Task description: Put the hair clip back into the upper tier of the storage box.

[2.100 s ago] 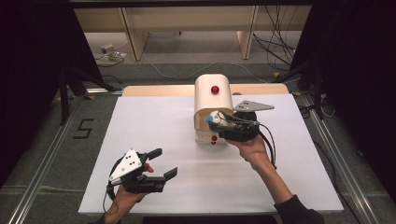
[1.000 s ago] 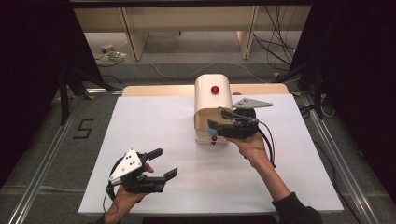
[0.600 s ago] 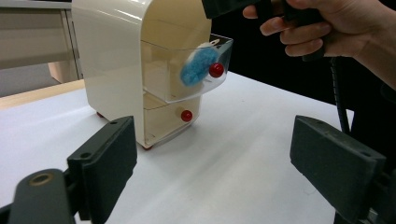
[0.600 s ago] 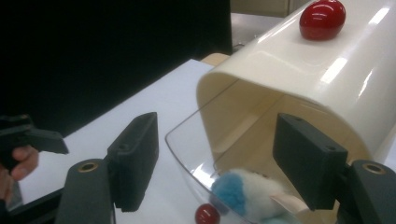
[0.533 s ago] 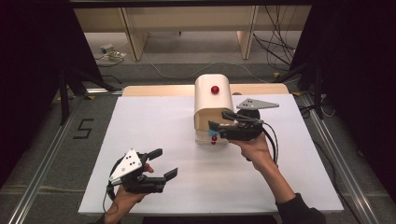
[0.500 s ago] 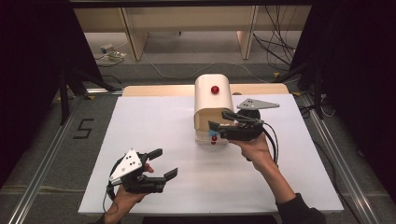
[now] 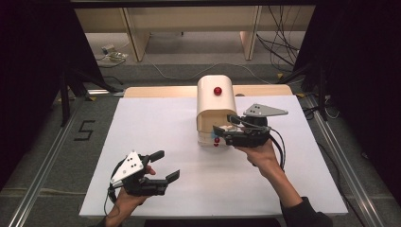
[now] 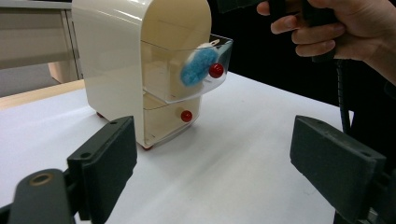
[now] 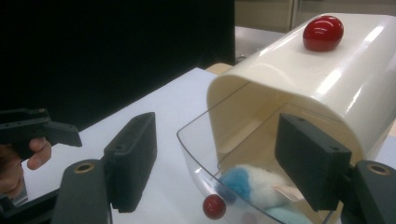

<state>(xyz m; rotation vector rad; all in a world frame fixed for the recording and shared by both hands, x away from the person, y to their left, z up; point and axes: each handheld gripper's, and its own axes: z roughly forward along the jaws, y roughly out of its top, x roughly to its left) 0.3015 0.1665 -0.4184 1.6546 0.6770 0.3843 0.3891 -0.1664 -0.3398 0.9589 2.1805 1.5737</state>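
1. The upper drawer (image 8: pixel 196 70) of the cream mini cabinet (image 7: pixel 215 106) is pulled out; it is clear plastic with a red knob (image 8: pixel 215 70) on its front, and it juts toward six o'clock in the high view.
2. Inside that drawer lies a blue-and-white fluffy toy (image 9: pixel 254 186), pressed against the clear front wall just beside the knob.
3. Below it, the lower drawer (image 8: pixel 170 119) sits pushed in, with its own red knob (image 8: pixel 186 115) on the front.
4. A larger red knob (image 9: pixel 323 26) sits on the cabinet's rounded top.
5. The right hand-held gripper (image 7: pixel 227 130) is at the drawer's mouth, coming in from four o'clock; in the right gripper view its black jaws stand one on each side of the clear rim, apart from it and from the toy.
6. Those jaws have just been opening, and nothing is pinched between them: the toy rests in the drawer on its own.
7. The cabinet stands on the white worktop (image 7: pixel 156 123) just right of centre, toward twelve o'clock.
8. The left hand-held gripper (image 7: pixel 165 165) hangs well away at seven o'clock near the front edge, jaws wide and empty, pointing toward the cabinet.
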